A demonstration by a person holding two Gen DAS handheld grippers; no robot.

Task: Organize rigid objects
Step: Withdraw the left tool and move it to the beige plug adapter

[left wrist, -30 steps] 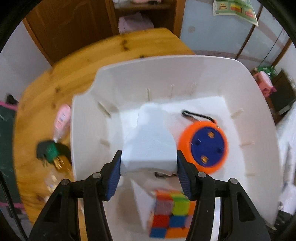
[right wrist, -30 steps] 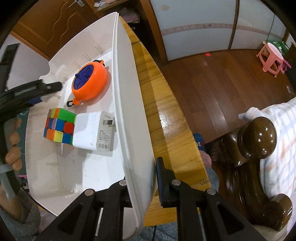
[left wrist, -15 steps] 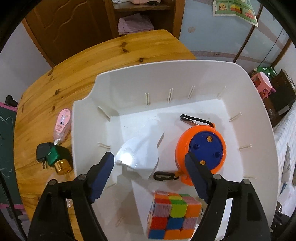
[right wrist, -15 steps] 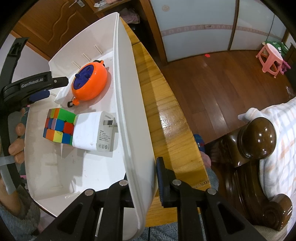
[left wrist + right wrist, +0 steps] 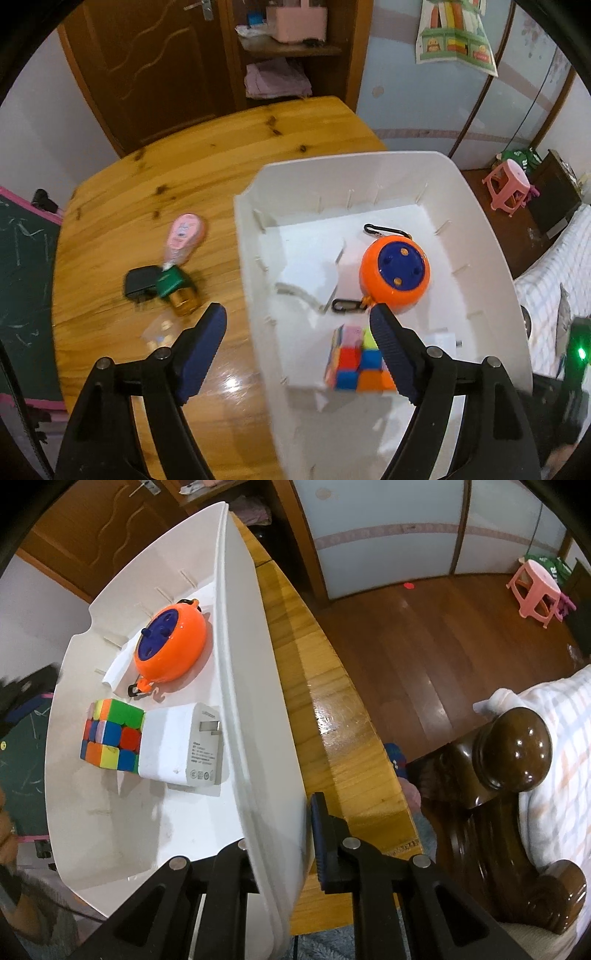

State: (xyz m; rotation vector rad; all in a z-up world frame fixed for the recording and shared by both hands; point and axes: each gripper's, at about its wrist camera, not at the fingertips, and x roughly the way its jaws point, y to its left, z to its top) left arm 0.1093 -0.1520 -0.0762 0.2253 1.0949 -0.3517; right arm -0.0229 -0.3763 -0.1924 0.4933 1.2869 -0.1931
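Over on the wooden table (image 5: pixel 229 147), around nine o'clock in the left wrist view, a little cluster sits outside the bin — a pink tube (image 5: pixel 183 236) lying tilted, its cap end touching a black plug (image 5: pixel 138 282) and a green-capped amber bottle (image 5: pixel 176 290), with a clear blurred wrapper (image 5: pixel 160 330) just below them. The left gripper (image 5: pixel 297 354) hangs above with its jaws spread wide and nothing between the blue pads; they have just been opening, one finger over the table, the other over the bin. Moving right, the white bin (image 5: pixel 255 280) holds a white foam-like piece (image 5: pixel 314 275) near its centre, an orange and blue reel (image 5: pixel 397 273) at two o'clock from it with a black clip at each end, and a colourful puzzle cube (image 5: pixel 354 362) at five o'clock, partly behind the right-hand finger. In the right wrist view the cube (image 5: pixel 110 733) lies touching a white charger (image 5: pixel 183 744), prongs facing the bin wall, the reel (image 5: pixel 170 646) at twelve o'clock from them. And at six o'clock — the right gripper (image 5: pixel 280 853) is pinching the bin's rim (image 5: pixel 251 738), one finger inside, one outside, pressed tight on the thin wall.
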